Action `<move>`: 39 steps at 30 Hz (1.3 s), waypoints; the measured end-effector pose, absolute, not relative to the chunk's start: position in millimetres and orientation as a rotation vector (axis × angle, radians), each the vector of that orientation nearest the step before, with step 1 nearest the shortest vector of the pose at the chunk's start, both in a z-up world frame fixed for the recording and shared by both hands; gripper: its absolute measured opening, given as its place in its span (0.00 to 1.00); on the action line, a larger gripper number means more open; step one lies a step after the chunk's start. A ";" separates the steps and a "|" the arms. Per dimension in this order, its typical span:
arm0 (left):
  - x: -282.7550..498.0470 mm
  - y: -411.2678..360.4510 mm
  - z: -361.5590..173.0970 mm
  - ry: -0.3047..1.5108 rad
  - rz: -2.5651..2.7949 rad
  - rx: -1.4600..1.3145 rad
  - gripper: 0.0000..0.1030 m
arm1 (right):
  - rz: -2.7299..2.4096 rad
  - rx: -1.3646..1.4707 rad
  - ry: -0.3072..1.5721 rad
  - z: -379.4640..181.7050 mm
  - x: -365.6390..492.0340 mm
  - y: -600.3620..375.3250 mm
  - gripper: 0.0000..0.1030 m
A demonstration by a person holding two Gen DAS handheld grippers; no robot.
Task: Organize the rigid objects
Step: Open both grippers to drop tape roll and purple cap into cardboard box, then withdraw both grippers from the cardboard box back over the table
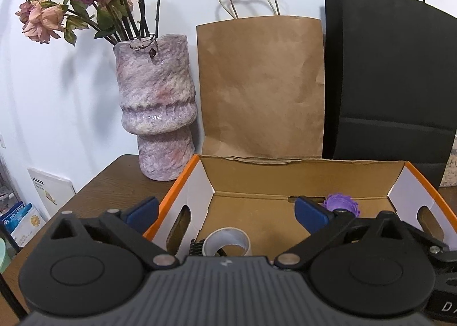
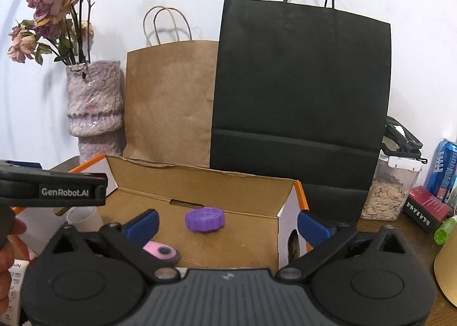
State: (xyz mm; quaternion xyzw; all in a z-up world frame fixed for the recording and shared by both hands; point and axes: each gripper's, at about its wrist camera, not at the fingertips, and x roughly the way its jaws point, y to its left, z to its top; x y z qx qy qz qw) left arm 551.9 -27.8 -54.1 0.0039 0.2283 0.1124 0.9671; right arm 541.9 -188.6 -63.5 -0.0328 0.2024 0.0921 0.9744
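Observation:
An orange-edged cardboard box (image 1: 182,180) (image 2: 300,200) stands open on the dark wooden table. Inside it lie a ribbed purple lid (image 2: 204,219) (image 1: 341,203), a roll of white tape (image 1: 227,243) (image 2: 84,219) and a pink and grey oblong object (image 2: 162,251). My left gripper (image 1: 227,213) is open wide, straddling the box's left wall, with nothing pressed between its blue pads. My right gripper (image 2: 227,224) is open wide too, straddling the box's right wall. The purple lid lies between its fingers, untouched. The left gripper's black body (image 2: 51,190) shows at the left edge of the right wrist view.
A mottled purple vase (image 1: 155,109) with dried roses, a brown paper bag (image 1: 261,86) and a black paper bag (image 2: 302,97) stand against the white wall behind the box. Right of the box are a clear jar of seeds (image 2: 388,189), a blue can (image 2: 444,166), a dark red box (image 2: 425,207) and a green bottle (image 2: 445,230).

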 end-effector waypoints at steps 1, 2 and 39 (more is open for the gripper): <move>551.5 -27.9 -54.0 0.461 0.227 0.008 1.00 | 0.185 -0.065 0.406 -63.2 541.5 -188.6 1.00; 550.9 -27.9 -53.6 0.459 0.226 0.007 1.00 | 0.183 -0.065 0.404 -62.7 541.0 -188.7 1.00; 452.3 -33.7 -35.6 0.399 0.132 0.029 1.00 | 0.213 -0.121 0.337 -43.0 442.7 -206.0 1.00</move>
